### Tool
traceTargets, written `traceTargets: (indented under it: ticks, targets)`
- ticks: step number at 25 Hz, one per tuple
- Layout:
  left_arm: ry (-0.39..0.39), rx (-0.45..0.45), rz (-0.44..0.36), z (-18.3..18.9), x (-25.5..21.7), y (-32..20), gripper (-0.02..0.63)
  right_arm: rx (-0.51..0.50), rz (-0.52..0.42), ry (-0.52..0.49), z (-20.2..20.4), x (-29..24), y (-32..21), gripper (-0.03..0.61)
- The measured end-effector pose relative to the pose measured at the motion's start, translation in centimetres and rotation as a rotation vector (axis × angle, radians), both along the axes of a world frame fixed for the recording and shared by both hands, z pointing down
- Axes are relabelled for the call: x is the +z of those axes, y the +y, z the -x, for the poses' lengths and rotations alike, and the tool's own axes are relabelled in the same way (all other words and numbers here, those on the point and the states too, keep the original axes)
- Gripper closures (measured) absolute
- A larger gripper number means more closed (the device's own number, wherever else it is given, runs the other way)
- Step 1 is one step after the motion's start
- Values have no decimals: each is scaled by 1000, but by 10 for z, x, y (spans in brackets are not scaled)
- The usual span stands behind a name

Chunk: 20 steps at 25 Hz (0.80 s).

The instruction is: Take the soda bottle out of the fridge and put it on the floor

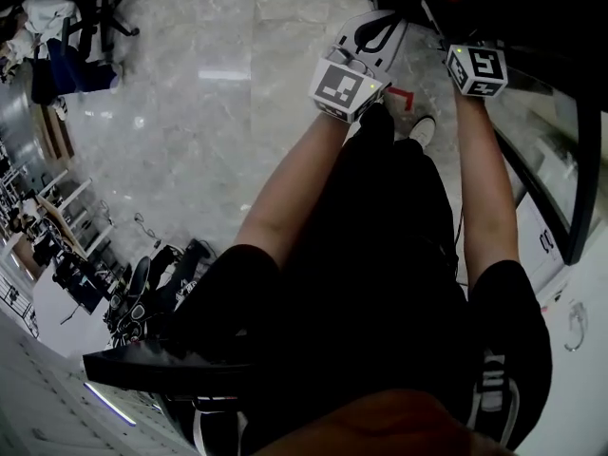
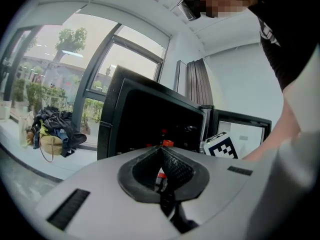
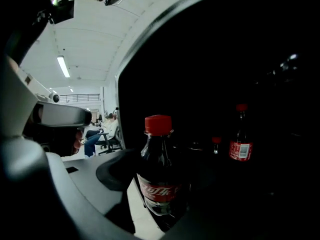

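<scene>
Both forearms outstretched toward the fridge; right gripper apparently tight around the soda bottle, left gripper jaws together.

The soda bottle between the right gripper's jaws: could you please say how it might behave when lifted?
The soda bottle looks filled with dark liquid nearly to its neck, so it is probably heavy for its size. Its smooth, rounded body may slip or twist in the right gripper. Tall and narrow, it could tip if nudged near the red cap.
</scene>
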<state>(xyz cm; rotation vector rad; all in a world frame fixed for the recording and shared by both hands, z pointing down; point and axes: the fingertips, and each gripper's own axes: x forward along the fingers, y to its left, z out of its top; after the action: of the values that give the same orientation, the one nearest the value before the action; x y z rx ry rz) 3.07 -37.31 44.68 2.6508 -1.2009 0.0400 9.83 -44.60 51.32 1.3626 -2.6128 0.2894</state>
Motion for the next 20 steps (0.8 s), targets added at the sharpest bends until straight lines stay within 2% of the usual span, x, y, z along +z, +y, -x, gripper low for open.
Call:
traceTargets:
  ticks: [7, 10, 15, 20]
  targets:
    - [-20, -78, -20, 2, -23, 43, 615, -145, -12, 6, 4, -35, 70, 271]
    - [-45, -134, 4, 7, -29, 64, 615, -204, -12, 1, 8, -48, 96, 271]
    - [-44, -177, -33, 9, -28, 102, 615, -317, -32, -15, 23, -60, 134, 271]
    - [-50, -277, -37, 27, -19, 143, 615, -427, -36, -28, 45, -56, 169, 270]
